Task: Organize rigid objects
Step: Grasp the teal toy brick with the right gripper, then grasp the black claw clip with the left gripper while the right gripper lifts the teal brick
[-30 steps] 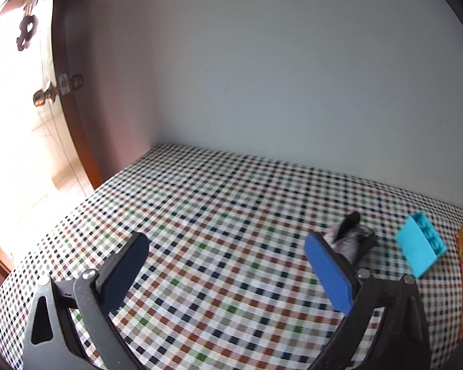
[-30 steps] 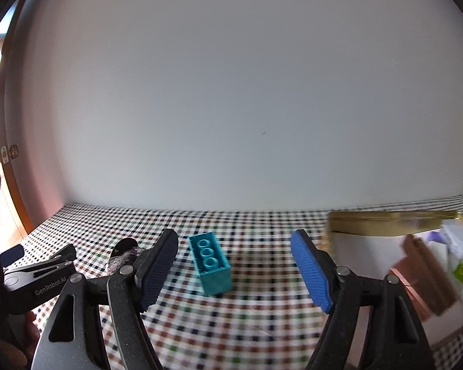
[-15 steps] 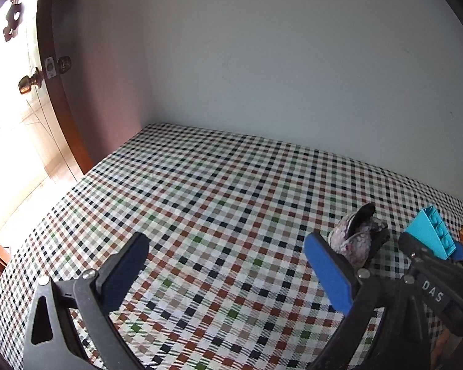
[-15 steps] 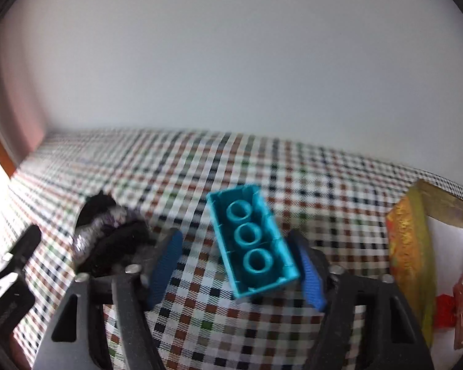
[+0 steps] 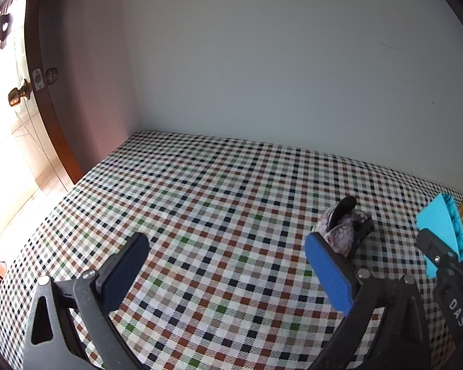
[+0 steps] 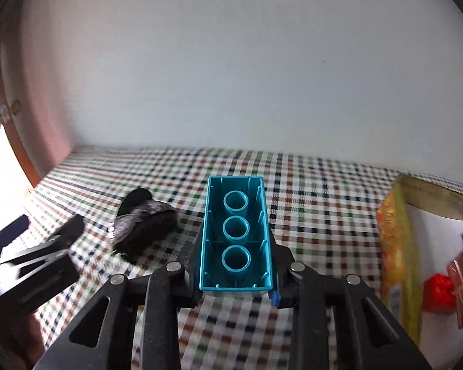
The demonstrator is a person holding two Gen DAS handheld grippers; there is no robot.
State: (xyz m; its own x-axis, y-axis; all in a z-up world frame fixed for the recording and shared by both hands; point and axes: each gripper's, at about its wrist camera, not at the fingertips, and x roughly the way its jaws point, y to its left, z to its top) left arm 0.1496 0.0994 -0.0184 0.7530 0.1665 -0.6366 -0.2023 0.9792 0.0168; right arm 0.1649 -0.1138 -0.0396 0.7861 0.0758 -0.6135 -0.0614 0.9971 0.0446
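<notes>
A turquoise building brick (image 6: 236,234) lies hollow side up between the fingers of my right gripper (image 6: 236,257), whose pads press on both its long sides. In the left wrist view the same brick (image 5: 441,231) shows at the far right, held in the right gripper's black jaw. A speckled grey and black pouch-like object (image 6: 142,222) rests on the checked tablecloth just left of the brick; it also lies beyond the right fingertip (image 5: 327,271) of my left gripper (image 5: 225,265). The left gripper is open with nothing between its fingers.
An open cardboard box (image 6: 398,246) with yellow-orange sides stands at the right, holding a red block (image 6: 438,289) and brown pieces. A grey wall runs along the back of the checked table (image 5: 200,200). A wooden door (image 5: 46,92) with a knob is at the left.
My right gripper moved up to the turquoise brick and closed on its sides. The left gripper stayed open and barely shifted.
</notes>
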